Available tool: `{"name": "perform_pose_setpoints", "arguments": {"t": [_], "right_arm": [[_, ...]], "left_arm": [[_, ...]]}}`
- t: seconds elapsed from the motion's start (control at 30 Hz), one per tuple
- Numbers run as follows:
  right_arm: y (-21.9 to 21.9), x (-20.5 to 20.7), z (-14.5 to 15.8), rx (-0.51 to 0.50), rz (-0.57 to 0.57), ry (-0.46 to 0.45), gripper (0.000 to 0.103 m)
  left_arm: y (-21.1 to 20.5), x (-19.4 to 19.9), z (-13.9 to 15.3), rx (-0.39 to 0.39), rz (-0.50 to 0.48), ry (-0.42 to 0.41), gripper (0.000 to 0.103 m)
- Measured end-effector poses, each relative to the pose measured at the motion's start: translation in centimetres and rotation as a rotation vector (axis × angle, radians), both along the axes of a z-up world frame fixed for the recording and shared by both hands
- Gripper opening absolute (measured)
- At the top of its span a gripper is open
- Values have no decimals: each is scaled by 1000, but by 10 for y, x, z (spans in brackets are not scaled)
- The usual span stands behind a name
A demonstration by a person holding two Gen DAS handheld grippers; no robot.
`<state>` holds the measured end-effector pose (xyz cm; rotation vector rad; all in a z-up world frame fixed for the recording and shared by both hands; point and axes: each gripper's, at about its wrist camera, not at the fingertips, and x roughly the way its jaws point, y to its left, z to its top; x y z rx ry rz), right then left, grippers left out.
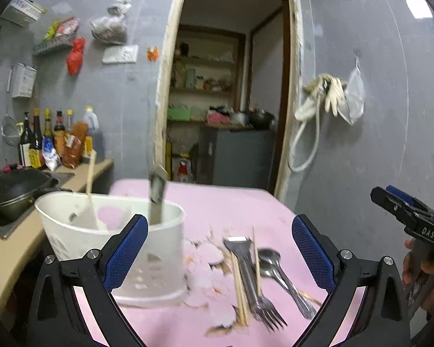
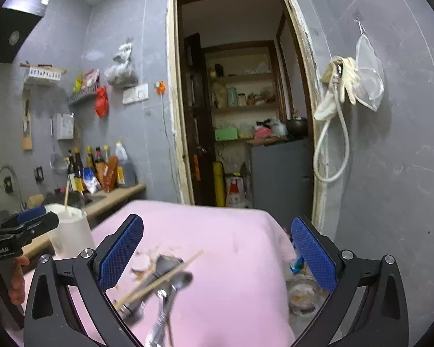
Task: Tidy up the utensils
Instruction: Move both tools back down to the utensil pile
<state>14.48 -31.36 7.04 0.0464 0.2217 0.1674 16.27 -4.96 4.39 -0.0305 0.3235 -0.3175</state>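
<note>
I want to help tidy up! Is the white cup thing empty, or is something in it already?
Not empty. The white holder already has a pale spatula and a grey-handled utensil standing in it.

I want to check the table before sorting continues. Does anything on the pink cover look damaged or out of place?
Yes. The pink cover is torn beside the white holder: ragged flakes with brown underneath lie around the tear. The fork, spoons and chopsticks lie loose in a heap.
</note>
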Motion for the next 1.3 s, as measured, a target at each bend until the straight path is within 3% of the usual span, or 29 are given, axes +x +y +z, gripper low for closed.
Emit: {"name": "perform_pose_setpoints", "arguments": {"t": [0.27, 0.67, 0.83, 0.93, 1.07, 1.13, 1.3], "right_arm": [[-10, 4, -24, -28, 15, 100, 103], [2, 29, -55, -75, 94, 285, 103], [8, 45, -65, -90, 115, 379, 101], [11, 52, -70, -98, 128, 423, 94], [17, 63, -76, -104, 155, 479, 87], [19, 69, -80, -91, 169, 510, 87], [29, 82, -87, -92, 196, 561, 75]], "left_arm": [[-22, 3, -28, 60, -17, 108, 98], [-29, 30, -63, 124, -10, 341, 95], [-31, 38, -73, 136, -27, 408, 72], [-33, 44, -79, 142, -43, 452, 55], [-37, 55, -90, 145, -72, 537, 45], [-37, 62, -97, 141, -74, 587, 35], [-30, 68, -96, 96, -63, 605, 25]]}}
